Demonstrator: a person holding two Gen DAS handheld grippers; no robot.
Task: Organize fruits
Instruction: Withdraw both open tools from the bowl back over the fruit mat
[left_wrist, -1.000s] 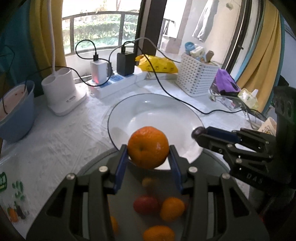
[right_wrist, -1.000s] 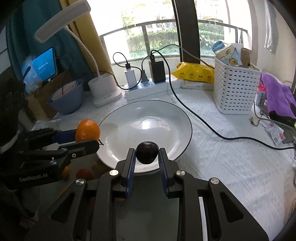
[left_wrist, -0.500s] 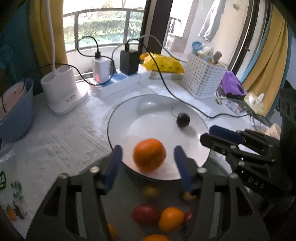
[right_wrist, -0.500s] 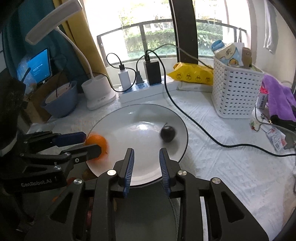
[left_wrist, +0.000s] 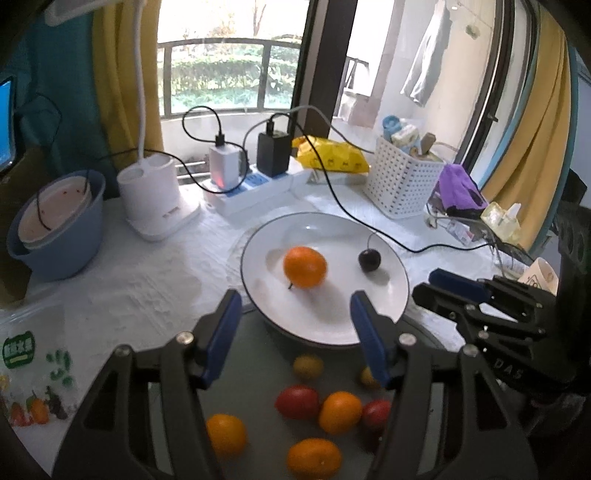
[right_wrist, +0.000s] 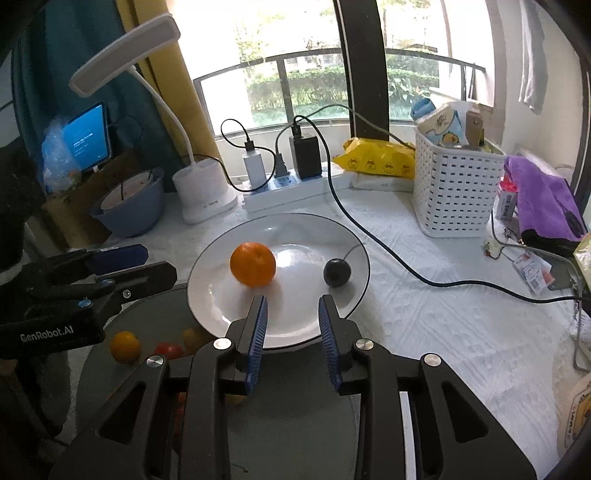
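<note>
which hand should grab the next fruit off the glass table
Probably left. The left gripper is open right above the loose fruit, such as the tomato. The right gripper, also open, sits over the plate.

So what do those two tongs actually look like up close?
Both the left tongs and the right tongs are black angular frames with silver screw heads and ribbed blue pads inside each finger. One body reads "GenRobot.AI" in white. No sleeves or cables show on them.

Black gripper frames, blue-padded fingers (right_wrist: 258, 328), silver screws
</note>
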